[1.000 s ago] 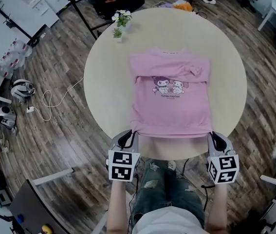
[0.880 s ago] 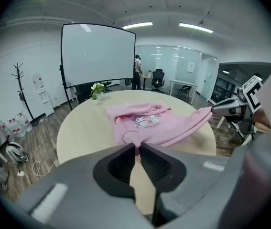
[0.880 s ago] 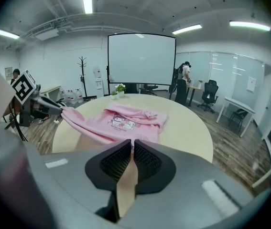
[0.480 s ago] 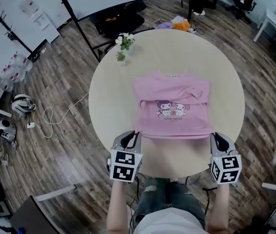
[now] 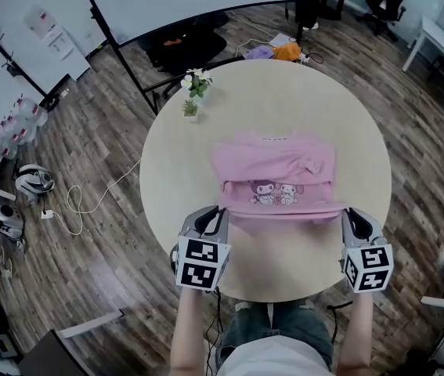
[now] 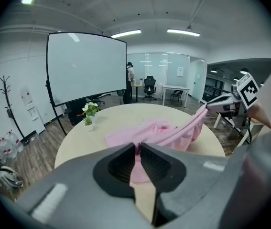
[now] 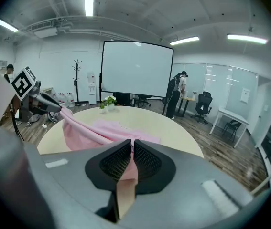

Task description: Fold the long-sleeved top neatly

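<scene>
1. Our left gripper (image 5: pixel 217 212) and right gripper (image 5: pixel 348 214) each pinch a hem corner of the pink printed long-sleeved top (image 5: pixel 275 167) on the round beige table (image 5: pixel 167 171).
2. The hem has lifted toward twelve o'clock since a second ago; we judge the fold halfway.

Both forearms (image 5: pixel 191 329) reach forward, side by side. The left tool (image 5: pixel 211 219) and right tool (image 5: pixel 354 224) tilt downward, each clamped on the pink top (image 5: pixel 272 171).

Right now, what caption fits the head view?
Left hand-held gripper and right hand-held gripper hold pink top's hem above round table.
</scene>
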